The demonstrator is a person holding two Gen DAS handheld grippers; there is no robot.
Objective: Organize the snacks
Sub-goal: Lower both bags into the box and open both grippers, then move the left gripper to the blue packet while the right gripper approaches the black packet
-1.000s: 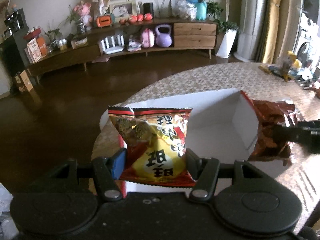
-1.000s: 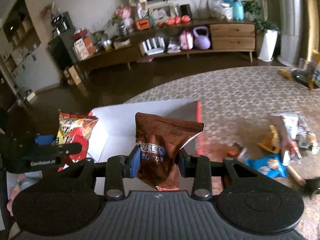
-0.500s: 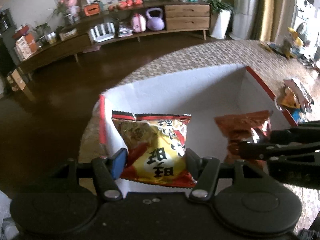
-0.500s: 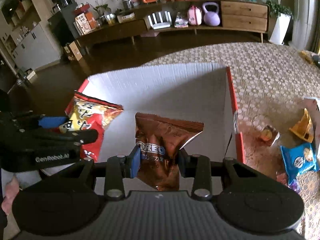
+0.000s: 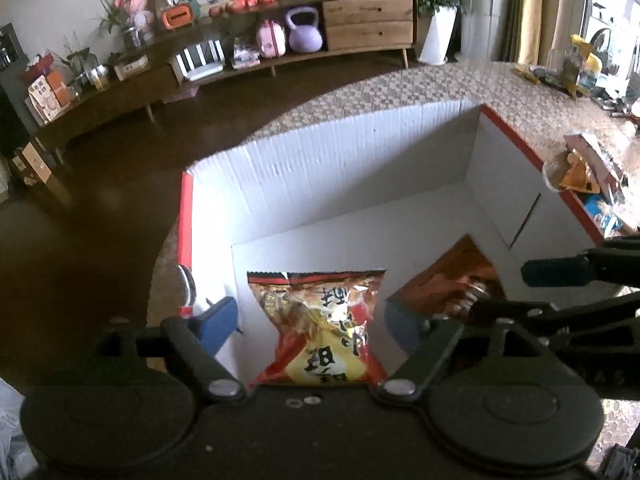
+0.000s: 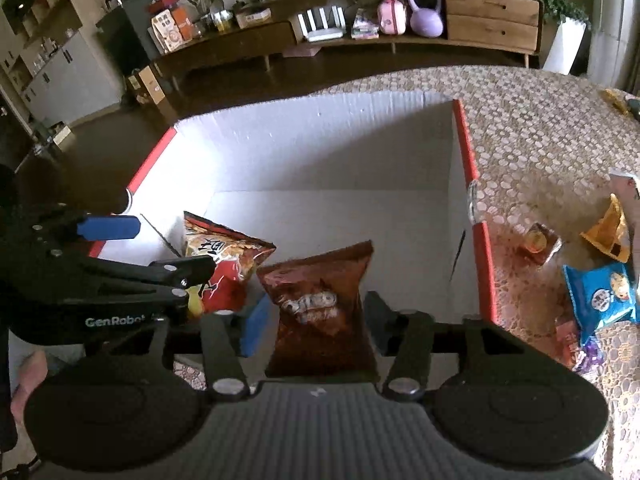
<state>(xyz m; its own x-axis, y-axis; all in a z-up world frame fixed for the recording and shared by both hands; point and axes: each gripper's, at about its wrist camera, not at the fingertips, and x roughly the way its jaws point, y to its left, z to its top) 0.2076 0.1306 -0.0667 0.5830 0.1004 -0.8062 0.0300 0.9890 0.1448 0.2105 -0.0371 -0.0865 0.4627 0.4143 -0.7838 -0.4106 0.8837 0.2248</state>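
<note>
Both hand-held grippers have just let go. Half a second ago each was clamped on a snack bag above the white cardboard box (image 6: 320, 148); now the left hand-held gripper (image 5: 310, 320) stands with its jaws wide apart and the red-and-yellow snack bag (image 5: 320, 332) sits loose between them, touching neither pad, down inside the box near its left wall. The right hand-held gripper (image 6: 316, 320) is likewise spread open, and the brown Oreo bag (image 6: 320, 300) leans free between its fingers, just beside the red-and-yellow bag.

So two snacks now appear to be delivered, side by side at the near end of the box. More remain on the patterned surface (image 6: 540, 120) to the right of the box: a blue cookie packet (image 6: 600, 296), an orange wrapper (image 6: 608, 236) and a small brown packet (image 6: 538, 242). The sensible next step is probably to lift both grippers clear and go for those.
</note>
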